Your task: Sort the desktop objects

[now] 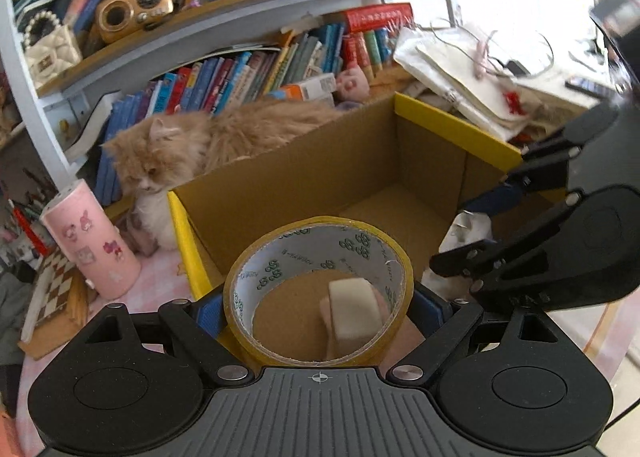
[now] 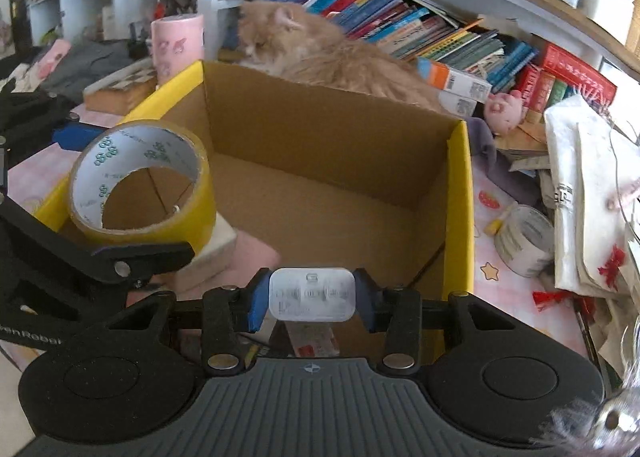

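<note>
Probably a home study: crammed bookshelves, a cat lounging.

The left gripper points forward and down over the near edge of the cardboard box. Its two blue pads stand wide apart and press on the outer sides of the roll of yellow tape, which it holds above the box floor. The right gripper is to the right of it, also tilted down over the near edge of the box. Its blue pads are closer together and clamp a small white rectangular packet.
</note>
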The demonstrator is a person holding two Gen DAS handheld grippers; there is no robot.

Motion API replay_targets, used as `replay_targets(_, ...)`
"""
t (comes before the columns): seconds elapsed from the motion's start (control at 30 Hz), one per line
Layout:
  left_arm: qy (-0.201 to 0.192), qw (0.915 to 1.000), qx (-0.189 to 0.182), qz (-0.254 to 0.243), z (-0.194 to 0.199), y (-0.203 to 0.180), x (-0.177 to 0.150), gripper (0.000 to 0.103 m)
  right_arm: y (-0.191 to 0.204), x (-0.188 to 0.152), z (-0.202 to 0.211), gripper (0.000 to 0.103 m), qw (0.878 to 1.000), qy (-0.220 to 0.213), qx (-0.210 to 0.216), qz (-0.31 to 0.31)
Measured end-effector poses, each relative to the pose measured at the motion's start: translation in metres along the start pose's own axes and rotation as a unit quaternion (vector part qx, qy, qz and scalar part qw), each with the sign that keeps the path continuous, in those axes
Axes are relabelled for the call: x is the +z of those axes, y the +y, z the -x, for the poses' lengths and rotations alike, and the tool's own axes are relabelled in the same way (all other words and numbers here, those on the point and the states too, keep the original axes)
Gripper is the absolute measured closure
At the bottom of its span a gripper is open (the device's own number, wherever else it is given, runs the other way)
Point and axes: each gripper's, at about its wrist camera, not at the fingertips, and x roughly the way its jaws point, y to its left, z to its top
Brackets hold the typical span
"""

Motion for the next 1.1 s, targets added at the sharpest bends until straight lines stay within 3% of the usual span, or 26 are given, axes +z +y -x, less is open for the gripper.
replay_targets(0.4,-0.008,0.9998,-0.005,0.016,0.006,0.002,0.000,0.010,-0.001,0.000,0.000,0.061,1.000,-0.002,0.010,-0.013)
replay_targets(0.47,-0.024,0.9995,0.001,0.020,0.013,0.003,0.000,0.005,-0.002,0.000,0.005,0.054,1.000,-0.010,0.005,-0.017)
replay_targets(0.6,-0.054,0.9982,0.001,0.026,0.027,0.005,0.006,0.003,-0.010,0.004,0.018,0.052,0.998,-0.029,0.005,-0.047)
replay_targets(0.93,-0.086,0.9940,0.042,0.053,0.072,0.006,0.001,0.003,-0.020,-0.004,0.058,0.052,0.991,-0.070,-0.005,-0.116)
replay_targets(1.1,-0.096,0.9889,0.065,0.092,0.098,0.015,-0.005,0.003,-0.013,-0.008,0.078,0.052,0.987,-0.098,-0.003,-0.125)
